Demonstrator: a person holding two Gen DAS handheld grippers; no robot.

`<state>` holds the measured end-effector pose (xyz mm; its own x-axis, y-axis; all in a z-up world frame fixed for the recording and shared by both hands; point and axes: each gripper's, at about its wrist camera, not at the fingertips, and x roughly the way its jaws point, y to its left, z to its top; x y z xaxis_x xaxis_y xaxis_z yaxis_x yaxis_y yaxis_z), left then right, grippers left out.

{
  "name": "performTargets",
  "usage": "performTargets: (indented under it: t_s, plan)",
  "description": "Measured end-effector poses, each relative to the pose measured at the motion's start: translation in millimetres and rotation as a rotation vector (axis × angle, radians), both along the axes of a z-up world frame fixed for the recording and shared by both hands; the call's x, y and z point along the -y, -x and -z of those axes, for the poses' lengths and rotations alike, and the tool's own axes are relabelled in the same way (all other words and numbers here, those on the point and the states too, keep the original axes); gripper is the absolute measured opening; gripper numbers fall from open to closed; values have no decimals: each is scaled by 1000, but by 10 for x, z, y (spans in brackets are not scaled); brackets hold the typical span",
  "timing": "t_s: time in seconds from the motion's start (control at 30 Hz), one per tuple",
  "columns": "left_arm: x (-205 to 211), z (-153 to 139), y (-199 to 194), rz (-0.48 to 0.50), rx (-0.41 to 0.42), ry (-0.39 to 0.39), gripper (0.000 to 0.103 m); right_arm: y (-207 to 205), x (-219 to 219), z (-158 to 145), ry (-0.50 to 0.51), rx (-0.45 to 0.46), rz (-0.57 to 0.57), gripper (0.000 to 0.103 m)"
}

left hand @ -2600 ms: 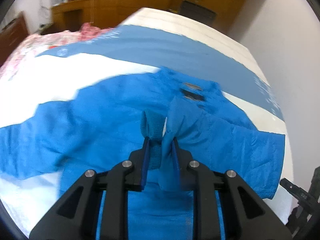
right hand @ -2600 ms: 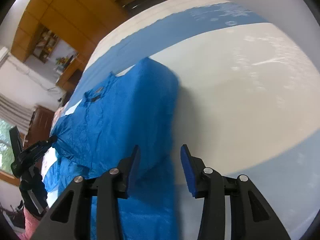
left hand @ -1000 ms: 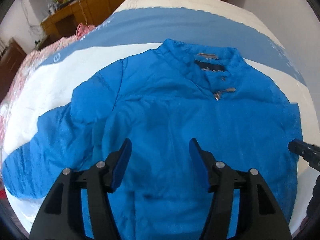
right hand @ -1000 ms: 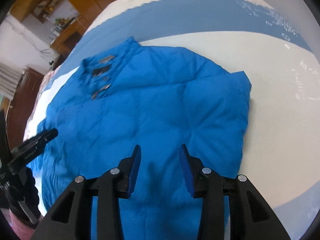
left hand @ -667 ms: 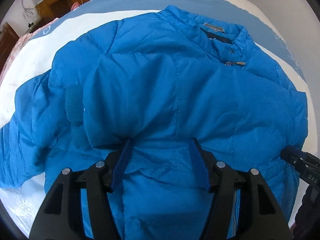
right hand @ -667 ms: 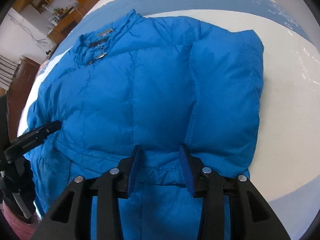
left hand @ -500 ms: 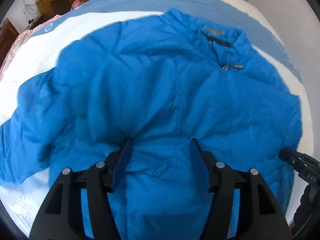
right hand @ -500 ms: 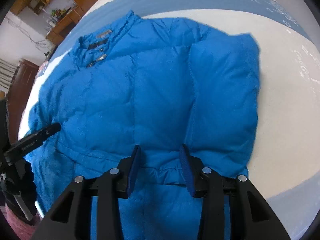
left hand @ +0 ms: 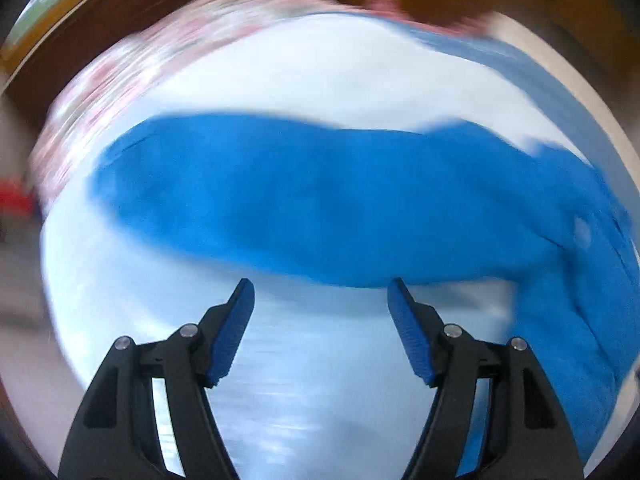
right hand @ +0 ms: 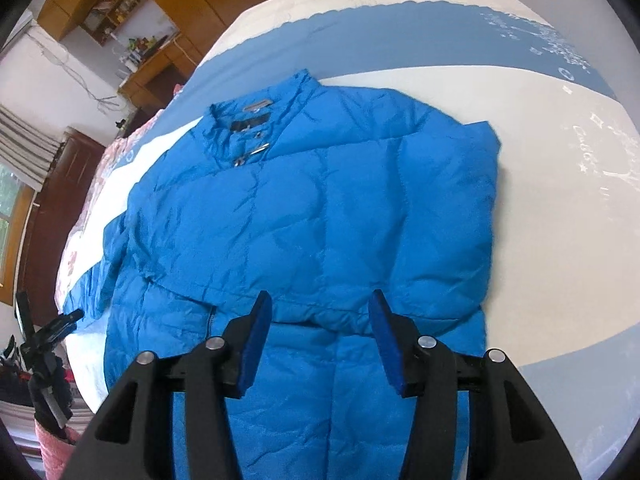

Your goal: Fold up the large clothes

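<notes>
A bright blue padded jacket [right hand: 312, 216] lies front up on the bed, collar at the far end, its right sleeve folded in over the body. My right gripper [right hand: 320, 320] is open and empty, just above the jacket's lower front. In the blurred left wrist view the jacket's left sleeve [left hand: 280, 204] stretches out sideways across the bedsheet. My left gripper [left hand: 320, 304] is open and empty, over the sheet just short of that sleeve. It also shows small at the left edge of the right wrist view [right hand: 60, 324].
The bed has a white and light blue sheet [right hand: 560, 208]. A pink floral cloth [left hand: 132, 68] lies along its far left side. Wooden cabinets and a desk [right hand: 156, 60] stand beyond the bed, and a dark wooden piece [right hand: 52, 208] stands at the left.
My left gripper has swung left, off the jacket's body, and now faces the spread-out left sleeve. My right gripper has stayed over the lower front, jaws a little wider.
</notes>
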<state>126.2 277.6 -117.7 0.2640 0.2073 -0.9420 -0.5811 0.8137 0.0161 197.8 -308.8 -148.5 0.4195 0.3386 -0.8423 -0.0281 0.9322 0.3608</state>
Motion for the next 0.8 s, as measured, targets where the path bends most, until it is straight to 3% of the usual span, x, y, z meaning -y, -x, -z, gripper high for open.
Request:
performTargets:
  t_s: [0.1, 0.2, 0.37, 0.5, 0.53, 0.6, 0.7, 0.8]
  plan:
    - [-572, 25, 249, -149, 18, 5, 68, -29, -82, 31, 10, -8, -14, 51]
    - [-949, 89, 346, -242, 65, 73, 68, -56, -163, 79, 21, -17, -22, 51]
    - [-1228, 197, 321, -300, 115, 134, 68, -79, -181, 175, 36, -42, -16, 51]
    - [-1306, 321, 250, -339, 113, 173, 59, -68, -132, 202, 40, -50, 2, 51]
    - [-1314, 317, 232, -346, 115, 164, 56, -61, -120, 202, 43, -50, 6, 51]
    - [-1339, 316, 195, -351, 127, 163, 33, -50, -102, 203, 47, -50, 11, 51]
    - [-1373, 298, 193, -361, 171, 203, 14, -48, -83, 217, 45, -55, 14, 51]
    - [-1301, 182, 205, -345, 228, 211, 7, -36, -73, 227, 48, -57, 16, 51]
